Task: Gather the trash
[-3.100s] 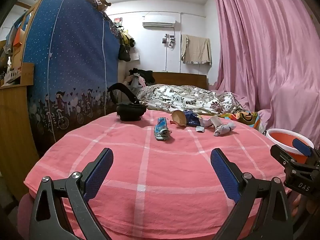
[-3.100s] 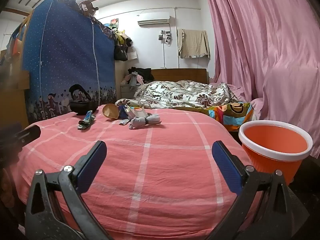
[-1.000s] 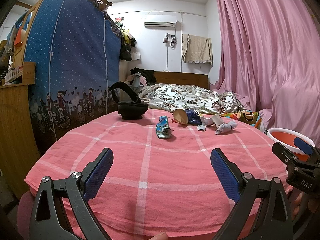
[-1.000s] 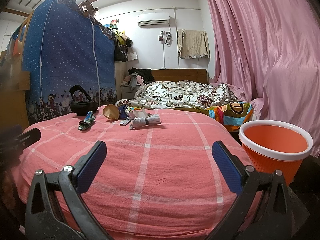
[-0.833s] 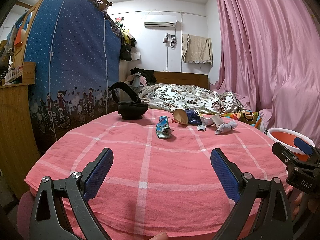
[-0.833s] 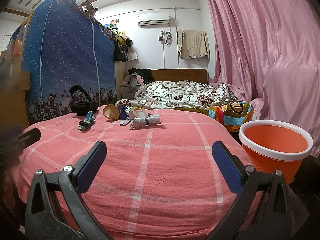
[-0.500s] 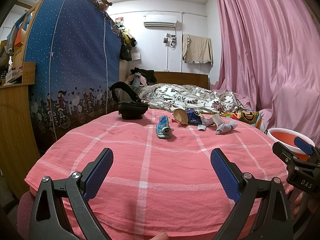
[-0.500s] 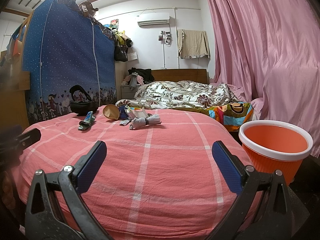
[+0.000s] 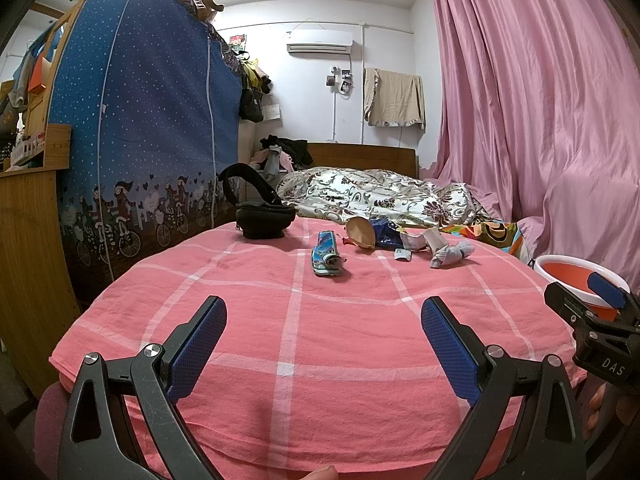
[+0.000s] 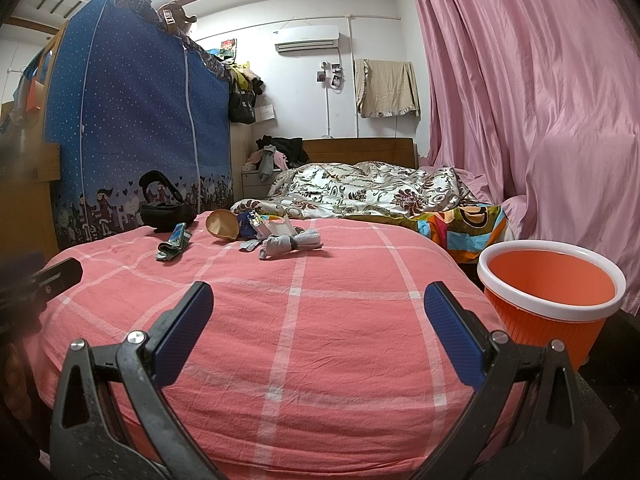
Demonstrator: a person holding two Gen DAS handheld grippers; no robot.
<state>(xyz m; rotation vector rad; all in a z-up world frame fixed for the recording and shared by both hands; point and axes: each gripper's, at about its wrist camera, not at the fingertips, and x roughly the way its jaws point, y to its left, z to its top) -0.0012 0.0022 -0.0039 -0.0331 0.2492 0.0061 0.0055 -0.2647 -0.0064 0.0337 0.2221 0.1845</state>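
Both claws, left claw (image 9: 323, 322) and right claw (image 10: 318, 307), gape empty; one orange bin (image 10: 549, 304) (bedside); one black pouch (image 9: 264, 217).

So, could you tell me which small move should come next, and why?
Probably carry the left tongs forward toward the rolled blue wrapper, the nearest piece of trash. Both tongs are open and empty, the right tongs too, all the litter lies far across the pink bedspread, and the orange bin stands ready beside the bed.

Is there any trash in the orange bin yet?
No, in the right wrist view the orange bin shows only its bare inside, and the wrappers lie on the pink bedspread.
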